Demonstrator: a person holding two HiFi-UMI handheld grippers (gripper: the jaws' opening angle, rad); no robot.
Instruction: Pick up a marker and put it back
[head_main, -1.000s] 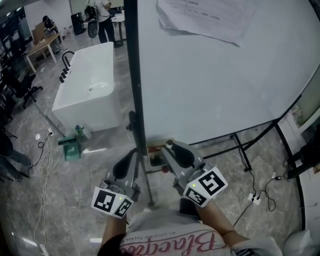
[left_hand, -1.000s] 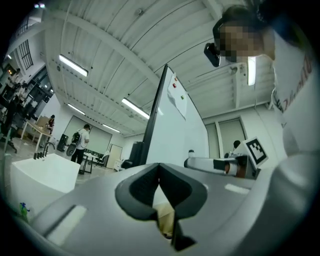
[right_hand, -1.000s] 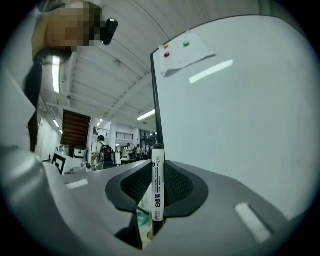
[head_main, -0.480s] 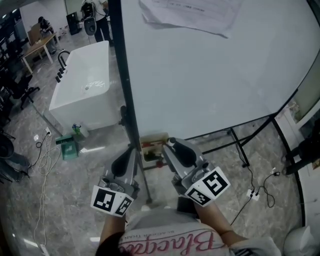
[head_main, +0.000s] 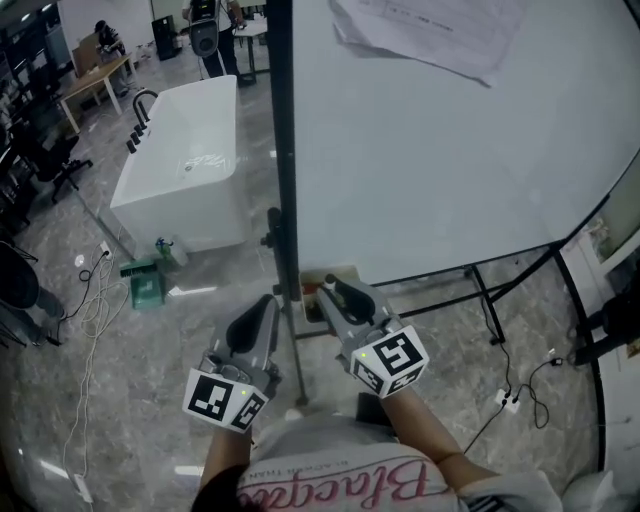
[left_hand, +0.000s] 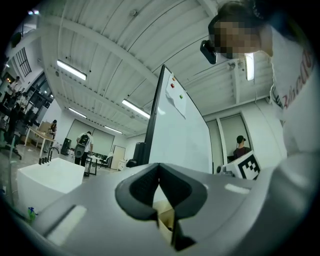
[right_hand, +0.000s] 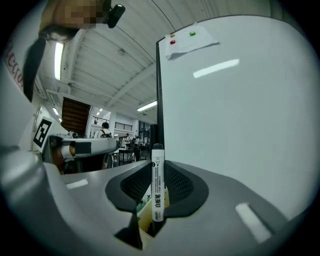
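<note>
Since a second ago the marker has travelled forward and a little left with our right claw, whose tip now lies over the box at the foot of the whiteboard; earlier the claw hung nearer our body and the box showed in full.

We hold the marker upright, pinched at its lower half between the right claw's two pads, dark cap end up and clear of the jaws. Below it, through the gap, we see the pale box, so the marker is in the air just above it and, as far as we can tell, not resting in it.

We judge this to be the put-back. To do it well we should keep the marker vertical, bring it straight down into a free part of the box, and loosen the pinch only once its lower end sits on the bottom. Something greenish shows in the box beside the marker; we cannot tell what, so we should lower slowly and not push against it. We should also stay clear of the dark pole just left of the box.

Our left claw waits beside the pole, pads pressed together on nothing, and need not join in.
</note>
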